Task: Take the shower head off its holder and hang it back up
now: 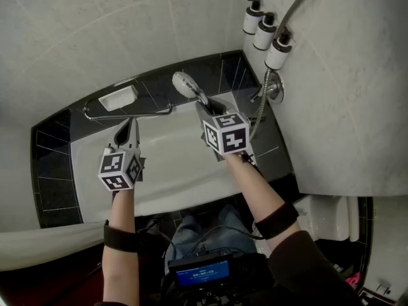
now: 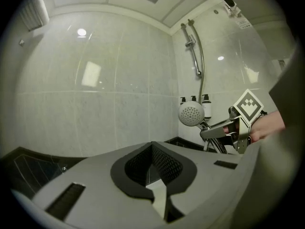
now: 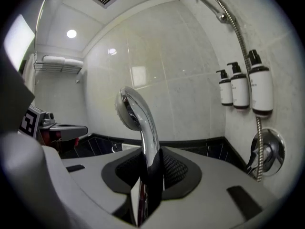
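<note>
While the right gripper (image 3: 150, 171) clamps the chrome handle between part-closed jaws, the shower head (image 3: 128, 109) stands off its holder, face end up and leaning, over the tub (image 1: 171, 171). The left gripper (image 2: 152, 171) is closed on nothing and hangs beside it, apart from the head. The hose (image 3: 259, 144) runs from the handle's lower end to the valve (image 3: 269, 151) on the wall below the bottles (image 3: 240, 87). The rail (image 2: 193, 56) that probably carries the holder is high on that wall. Expect a rigid, fairly light unit. The polished round handle is slippery and may turn in the pads, and the metal hose will likely drag and twist against the wrist. Hold mid-handle, just below the head, as here. Keep the lower end clear for seating.
</note>
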Demonstrator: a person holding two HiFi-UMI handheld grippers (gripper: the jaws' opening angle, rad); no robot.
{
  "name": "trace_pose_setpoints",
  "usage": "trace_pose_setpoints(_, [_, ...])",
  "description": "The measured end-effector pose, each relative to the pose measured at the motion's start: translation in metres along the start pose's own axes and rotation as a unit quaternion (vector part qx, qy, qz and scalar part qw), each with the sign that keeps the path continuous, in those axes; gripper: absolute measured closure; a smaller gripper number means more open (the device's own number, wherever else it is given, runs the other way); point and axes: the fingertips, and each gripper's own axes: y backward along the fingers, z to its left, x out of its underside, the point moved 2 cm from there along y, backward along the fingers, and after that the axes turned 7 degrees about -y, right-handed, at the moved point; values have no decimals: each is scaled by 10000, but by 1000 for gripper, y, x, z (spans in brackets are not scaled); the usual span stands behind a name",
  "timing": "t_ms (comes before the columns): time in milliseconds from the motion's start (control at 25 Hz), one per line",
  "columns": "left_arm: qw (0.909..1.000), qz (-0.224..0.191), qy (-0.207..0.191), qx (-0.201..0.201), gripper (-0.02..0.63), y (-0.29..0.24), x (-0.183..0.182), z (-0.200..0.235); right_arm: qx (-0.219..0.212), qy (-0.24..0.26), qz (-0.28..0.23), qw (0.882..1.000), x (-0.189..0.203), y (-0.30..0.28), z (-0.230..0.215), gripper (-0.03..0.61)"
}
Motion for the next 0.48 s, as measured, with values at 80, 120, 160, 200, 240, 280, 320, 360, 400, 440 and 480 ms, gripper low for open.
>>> trace_pose_setpoints(80, [9998, 185, 110, 7, 614, -5, 31, -3, -6, 50, 249, 9997, 34, -13, 0, 466])
trace_pose_setpoints(120, [9994, 292, 162, 25, 614, -6, 47, -6, -5, 97, 393, 9992, 53, -19, 0, 466])
trace_pose_setpoints(160, [9990, 401, 213, 44, 614, -7, 63, -10, -5, 172, 550, 9983, 73, -25, -1, 465])
trace_pose_setpoints(200, [9984, 504, 257, 66, 614, -8, 79, -14, -5, 278, 711, 9971, 93, -32, -1, 465])
trace_pose_setpoints(240, [9977, 600, 287, 95, 614, -11, 95, -17, -4, 417, 874, 9953, 112, -39, -1, 463])
trace_pose_setpoints(280, [9971, 689, 300, 130, 614, -14, 111, -21, -10, 585, 1040, 9929, 130, -45, -1, 463])
trace_pose_setpoints(320, [9964, 773, 302, 169, 614, -18, 126, -26, -27, 779, 1210, 9896, 148, -52, 0, 463])
trace_pose_setpoints(360, [9957, 852, 304, 207, 614, -22, 141, -29, -52, 991, 1384, 9854, 167, -59, 1, 463])
trace_pose_setpoints(400, [9949, 928, 319, 239, 614, -26, 156, -33, -80, 1206, 1552, 9805, 189, -67, 0, 463])
trace_pose_setpoints(440, [9940, 999, 349, 266, 614, -31, 170, -36, -108, 1421, 1709, 9749, 211, -74, -1, 463])
trace_pose_setpoints(480, [9932, 1061, 388, 287, 614, -35, 185, -38, -131, 1649, 1862, 9685, 232, -82, -4, 463])
